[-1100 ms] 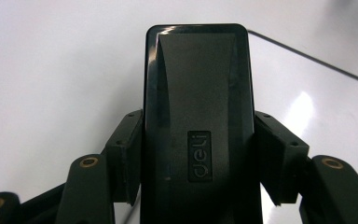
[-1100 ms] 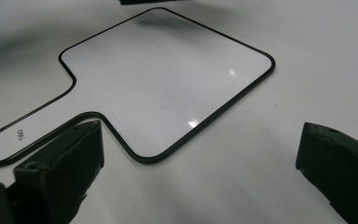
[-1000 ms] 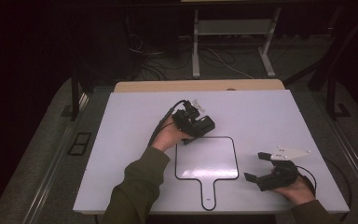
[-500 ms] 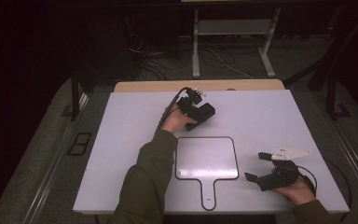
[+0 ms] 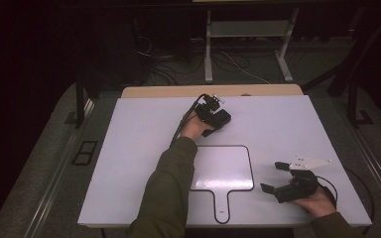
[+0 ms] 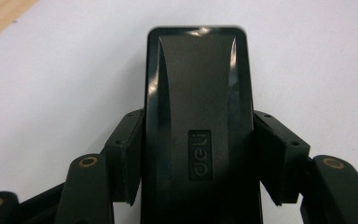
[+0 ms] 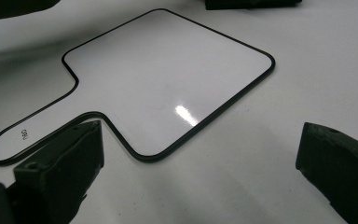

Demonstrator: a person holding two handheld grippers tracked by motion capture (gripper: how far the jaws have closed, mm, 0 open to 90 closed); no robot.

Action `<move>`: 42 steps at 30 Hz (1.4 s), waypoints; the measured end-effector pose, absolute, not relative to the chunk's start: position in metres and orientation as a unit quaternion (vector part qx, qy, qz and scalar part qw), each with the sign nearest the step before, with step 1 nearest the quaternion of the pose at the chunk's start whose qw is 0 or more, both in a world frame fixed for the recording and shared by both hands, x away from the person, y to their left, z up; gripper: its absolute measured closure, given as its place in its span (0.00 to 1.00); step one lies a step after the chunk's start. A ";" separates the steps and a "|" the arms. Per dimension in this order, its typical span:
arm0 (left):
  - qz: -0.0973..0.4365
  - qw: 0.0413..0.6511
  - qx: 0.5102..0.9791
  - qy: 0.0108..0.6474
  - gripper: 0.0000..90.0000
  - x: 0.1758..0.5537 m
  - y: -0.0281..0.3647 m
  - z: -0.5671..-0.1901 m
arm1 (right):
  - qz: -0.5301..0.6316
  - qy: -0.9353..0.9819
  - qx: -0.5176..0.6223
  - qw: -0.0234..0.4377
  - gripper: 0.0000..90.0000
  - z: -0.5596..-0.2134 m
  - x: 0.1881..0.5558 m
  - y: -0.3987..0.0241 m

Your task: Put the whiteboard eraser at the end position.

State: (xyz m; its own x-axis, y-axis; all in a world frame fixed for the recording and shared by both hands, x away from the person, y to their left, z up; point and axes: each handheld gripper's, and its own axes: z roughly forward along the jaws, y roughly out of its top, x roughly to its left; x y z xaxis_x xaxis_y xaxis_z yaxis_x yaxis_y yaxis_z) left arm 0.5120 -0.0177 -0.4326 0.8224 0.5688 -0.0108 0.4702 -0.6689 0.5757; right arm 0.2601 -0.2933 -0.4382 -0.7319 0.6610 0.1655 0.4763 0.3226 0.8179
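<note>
Two hand-held tongs are seen on a white bench [image 5: 129, 148]. Toward the far middle, the left tongs [image 5: 217, 117] are clenched on a black eraser block [image 6: 198, 121] marked "deli". In the left gripper view the block is pinched on both long sides by the pads, and its long axis runs straight out from between them, away from the hand. The block is held low over the bench top, just beyond the far edge of a small handled whiteboard [image 5: 223, 168]; whether it touches the surface cannot be told.

The whiteboard lies flat in the near middle, black-rimmed and blank, its handle pointing toward the near edge. It sits nearer than the eraser, between the two hands, so the left hand would have to be drawn back toward the person for the block to be brought onto it.

At the near right, the right tongs [image 5: 277, 176] are released, with nothing between the jaws, and are aimed left at the whiteboard; the right hand is judged closer to its handle.

Beyond the bench, a dark room with floor cables and a metal stand is seen.
</note>
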 end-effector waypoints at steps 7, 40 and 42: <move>0.093 0.313 0.899 0.292 0.36 0.509 -0.012 -0.425 | 0.463 0.808 0.351 0.100 0.00 -0.439 0.261 -0.293; 0.103 0.379 0.878 0.274 0.17 0.455 0.026 -0.399 | 0.461 0.818 0.336 0.072 0.00 -0.447 0.277 -0.292; 0.109 0.379 0.879 0.267 0.16 0.450 0.030 -0.397 | 0.464 0.816 0.338 0.070 0.00 -0.446 0.278 -0.293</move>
State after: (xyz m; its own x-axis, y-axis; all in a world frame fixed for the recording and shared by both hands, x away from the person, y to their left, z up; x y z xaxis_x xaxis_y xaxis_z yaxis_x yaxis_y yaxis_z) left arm 0.4497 0.0304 -0.3974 0.8338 0.5519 -0.0100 0.3861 -0.5701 0.7252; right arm 0.2779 -0.2933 -0.4464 -0.7621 0.6161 0.1989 0.4855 0.3405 0.8052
